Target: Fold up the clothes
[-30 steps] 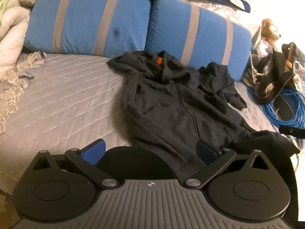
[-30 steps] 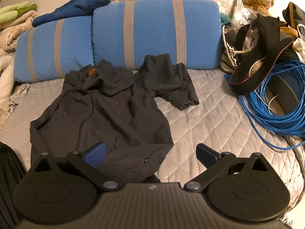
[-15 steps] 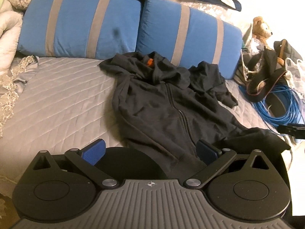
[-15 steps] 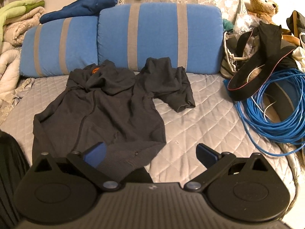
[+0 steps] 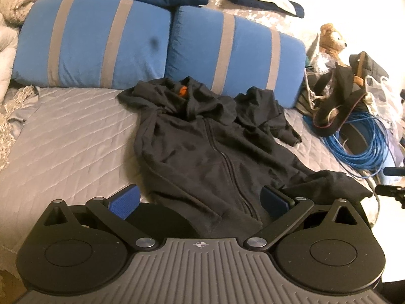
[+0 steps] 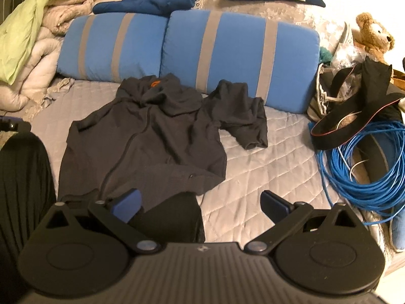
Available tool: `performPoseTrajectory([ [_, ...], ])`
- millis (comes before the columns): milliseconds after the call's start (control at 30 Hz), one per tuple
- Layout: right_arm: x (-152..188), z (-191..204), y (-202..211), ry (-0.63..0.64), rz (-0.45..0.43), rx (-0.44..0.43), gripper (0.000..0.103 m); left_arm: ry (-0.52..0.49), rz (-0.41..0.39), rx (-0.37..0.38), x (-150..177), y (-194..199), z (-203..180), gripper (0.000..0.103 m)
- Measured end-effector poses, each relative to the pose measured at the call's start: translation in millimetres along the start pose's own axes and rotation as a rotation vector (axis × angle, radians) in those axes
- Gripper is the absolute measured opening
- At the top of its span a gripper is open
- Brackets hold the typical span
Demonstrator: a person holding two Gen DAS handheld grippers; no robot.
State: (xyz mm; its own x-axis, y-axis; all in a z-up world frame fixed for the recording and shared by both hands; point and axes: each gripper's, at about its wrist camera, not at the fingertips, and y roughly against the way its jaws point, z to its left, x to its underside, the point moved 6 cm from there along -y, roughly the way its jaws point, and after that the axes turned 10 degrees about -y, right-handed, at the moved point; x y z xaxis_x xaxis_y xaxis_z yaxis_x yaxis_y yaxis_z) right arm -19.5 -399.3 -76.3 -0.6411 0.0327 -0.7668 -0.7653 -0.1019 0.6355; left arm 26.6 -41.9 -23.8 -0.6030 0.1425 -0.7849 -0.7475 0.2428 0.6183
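Note:
A dark zip hoodie (image 5: 217, 157) lies face up and rumpled on the grey quilted bed (image 5: 65, 136), hood toward the pillows, one sleeve bunched by the right pillow. The right wrist view shows the same hoodie (image 6: 144, 141) with its sleeve (image 6: 243, 119) crumpled to the right. My left gripper (image 5: 200, 201) hangs open over the hoodie's bottom hem, holding nothing. Above the hem's right corner my right gripper (image 6: 200, 204) is open too, its left finger over the cloth and its right finger over bare quilt.
Two blue pillows with grey stripes (image 5: 101, 43) line the back of the bed. A coil of blue cable (image 6: 362, 167), black straps and a teddy bear (image 6: 374, 35) crowd the right side. Folded blankets (image 6: 33, 48) pile at the far left.
Both grippers have drawn back and risen a little, so the hoodie sits farther off and more of the bed shows. The hoodie has not moved; both stay open.

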Motion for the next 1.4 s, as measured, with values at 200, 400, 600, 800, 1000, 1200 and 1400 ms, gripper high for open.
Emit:
performPoseTrajectory([
  [200,11,10,-4,0.045,0.015,0.001,0.102,-0.012,-0.007,0.008,1,1,-4,0.103],
  [400,9,19,-9,0.082,-0.001,0.047,0.102,-0.011,-0.010,0.006,2,1,-4,0.103],
  [600,2,18,-9,0.054,-0.022,0.066,0.102,-0.023,-0.018,0.015,2,3,-7,0.103],
  [800,-2,25,-10,0.088,-0.046,0.133,0.102,-0.022,-0.021,0.022,2,3,-8,0.103],
  [1000,-2,42,-19,0.184,-0.063,0.213,0.102,-0.021,-0.026,0.025,1,4,-10,0.103],
  [1200,1,60,-19,0.271,-0.073,0.244,0.093,-0.013,-0.033,0.033,1,5,-11,0.103],
  [1400,4,69,-11,0.400,-0.067,0.338,0.092,-0.012,-0.029,0.039,2,3,-13,0.103],
])
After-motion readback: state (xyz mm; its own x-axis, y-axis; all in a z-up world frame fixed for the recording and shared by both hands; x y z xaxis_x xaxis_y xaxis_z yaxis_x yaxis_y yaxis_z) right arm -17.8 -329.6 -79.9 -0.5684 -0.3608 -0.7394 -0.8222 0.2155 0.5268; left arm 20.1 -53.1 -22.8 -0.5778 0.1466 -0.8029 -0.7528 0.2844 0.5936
